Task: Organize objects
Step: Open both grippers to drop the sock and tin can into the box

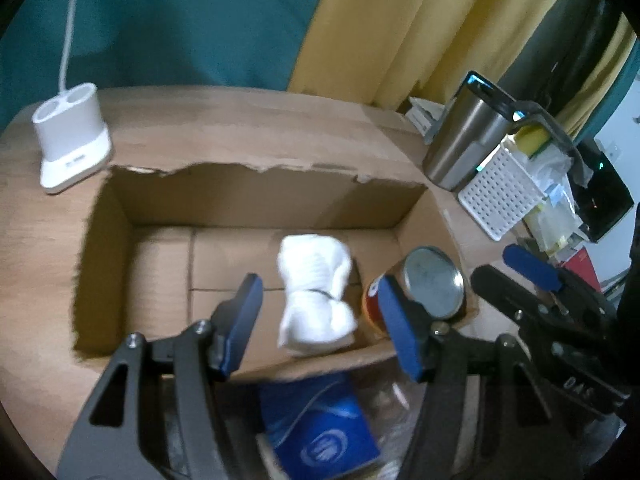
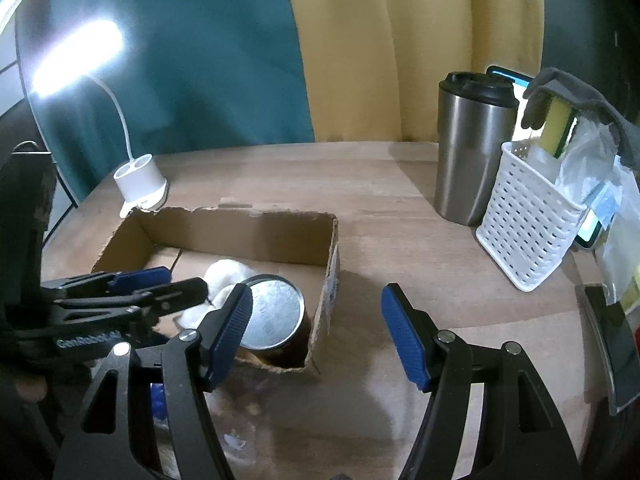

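So we've got the cardboard box [image 1: 248,200] sitting open on the wooden desk [image 2: 400,184], torn top edge and all. Inside: a rolled white sock bundle [image 1: 316,292] lying on the box floor around the middle, and a can [image 1: 424,284] w/ a silver lid standing in the right-hand corner, red label w/ white lettering we can't read.

Left gripper [image 1: 324,324] hangs over the near wall of the box, blue fingers [image 1: 244,320] partway apart, nothing between them; the sock lies below, not touched. Right gripper [image 2: 316,332] is just beside the box on its right, fingers also about half open and empty, over bare desk. Left one's body reads "GenRobot.AI" in the right wrist view.

Near side of the box there's a blue packet [image 1: 320,428] w/ a round white logo, too blurry to read.

Further out: white lamp base [image 1: 72,144] at the box's far left corner, steel tumbler [image 2: 472,148] w/ black lid on the right, white perforated caddy [image 2: 528,224] touching it, yellow sponge [image 2: 556,128] sticking up out of it. Teal & yellow curtains [image 2: 280,60] behind.
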Action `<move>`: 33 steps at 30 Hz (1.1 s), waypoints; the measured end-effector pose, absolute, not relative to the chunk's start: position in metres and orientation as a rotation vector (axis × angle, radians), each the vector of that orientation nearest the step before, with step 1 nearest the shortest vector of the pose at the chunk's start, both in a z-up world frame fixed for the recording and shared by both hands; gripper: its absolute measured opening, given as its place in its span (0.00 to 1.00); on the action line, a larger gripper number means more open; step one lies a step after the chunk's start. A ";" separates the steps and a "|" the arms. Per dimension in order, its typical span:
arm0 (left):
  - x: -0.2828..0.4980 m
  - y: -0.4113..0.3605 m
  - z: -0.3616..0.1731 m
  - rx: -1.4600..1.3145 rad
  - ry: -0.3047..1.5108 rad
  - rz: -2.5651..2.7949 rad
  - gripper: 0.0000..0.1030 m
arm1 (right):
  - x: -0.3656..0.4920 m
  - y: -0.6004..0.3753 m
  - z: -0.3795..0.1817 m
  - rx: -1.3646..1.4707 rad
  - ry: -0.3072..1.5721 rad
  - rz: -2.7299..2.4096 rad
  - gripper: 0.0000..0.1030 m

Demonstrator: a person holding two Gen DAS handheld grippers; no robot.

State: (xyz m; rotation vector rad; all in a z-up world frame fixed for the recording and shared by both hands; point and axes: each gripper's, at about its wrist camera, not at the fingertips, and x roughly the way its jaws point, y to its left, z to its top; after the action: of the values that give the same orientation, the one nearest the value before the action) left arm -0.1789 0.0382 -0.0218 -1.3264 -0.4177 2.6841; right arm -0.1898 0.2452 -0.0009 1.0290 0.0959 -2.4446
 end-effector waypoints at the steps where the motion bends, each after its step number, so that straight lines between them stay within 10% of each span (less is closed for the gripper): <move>1: -0.174 0.036 -0.020 -1.319 -0.415 2.697 0.60 | -0.188 0.245 0.000 1.028 0.097 -2.447 0.68; 33: -0.105 0.004 -0.021 -1.264 -0.409 2.766 0.70 | -0.132 0.214 -0.015 1.084 0.161 -2.376 0.76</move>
State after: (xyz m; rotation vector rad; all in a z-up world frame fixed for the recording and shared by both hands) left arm -0.1049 0.0042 -0.0209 -1.2635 -0.4089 2.7656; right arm -0.1319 0.2136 -0.0152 1.0837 0.1608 -2.3765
